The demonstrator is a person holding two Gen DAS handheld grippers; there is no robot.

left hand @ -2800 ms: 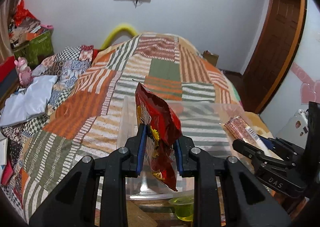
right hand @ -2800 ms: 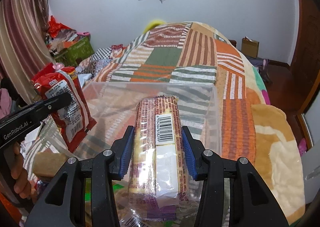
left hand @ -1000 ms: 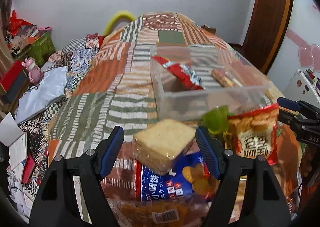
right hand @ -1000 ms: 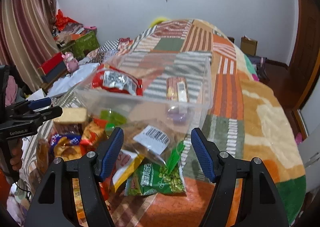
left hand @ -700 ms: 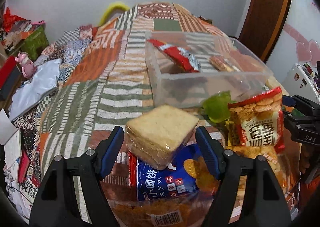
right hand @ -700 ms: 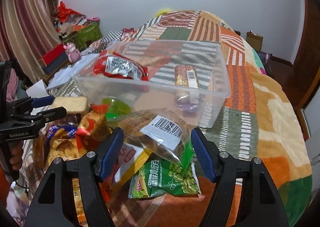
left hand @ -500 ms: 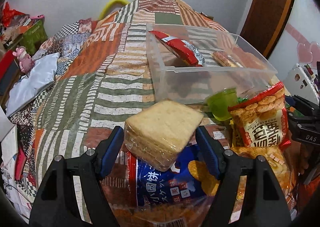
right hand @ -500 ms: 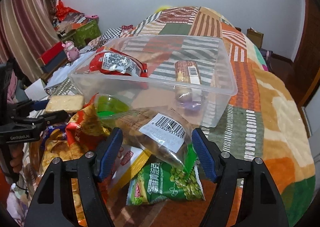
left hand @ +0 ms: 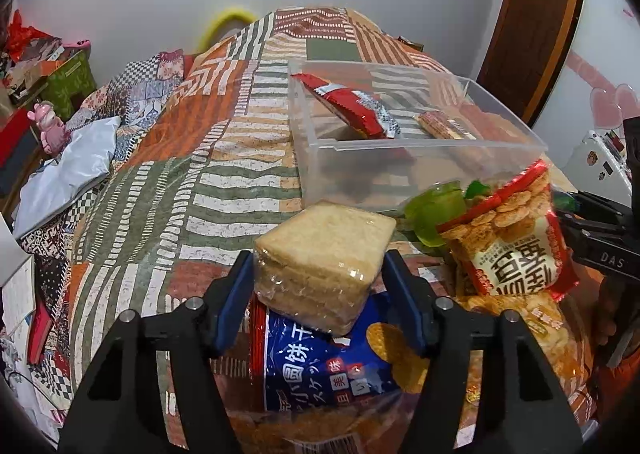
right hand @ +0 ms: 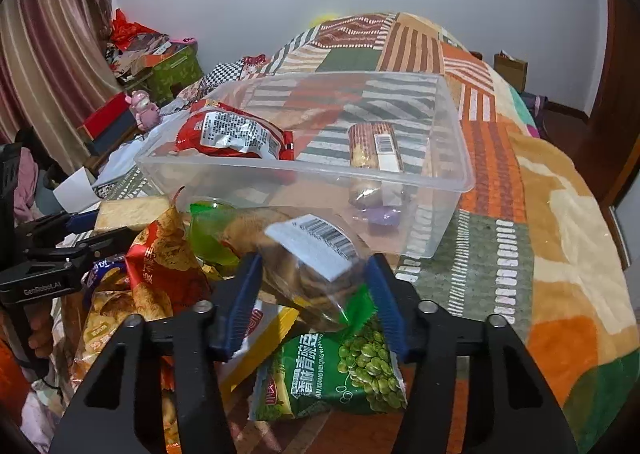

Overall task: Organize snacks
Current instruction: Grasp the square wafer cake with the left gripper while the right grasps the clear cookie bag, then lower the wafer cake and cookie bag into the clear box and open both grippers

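The bin [right hand: 448, 190] sits on the bed [left hand: 172, 190] with a red packet [right hand: 236, 136] and a biscuit roll [right hand: 374, 152] already inside, so the sorting looks partly done and the step in hand is the next pick from the snack heap just in front of it. The wrapped bread [left hand: 324, 266] lies on top of a blue cracker bag [left hand: 320, 366], directly between the fingers of the left gripper [left hand: 326, 294]; those fingers stand wide, close on either side of it, though whether they touch the wrap is hard to tell. The right gripper [right hand: 312, 294] is likewise spread wide around a clear bag [right hand: 304, 254] with a barcode label, which rests on a green pea packet [right hand: 340, 374]. Nothing is gripped yet on either side. The next move probably calls for closing gently on each soft pack, lifting clear of the heap, and carrying it over the bin's near wall. A green jelly cup [left hand: 440, 214] and a red cracker bag [left hand: 516, 242] lean nearby and could shift when the bread lifts.
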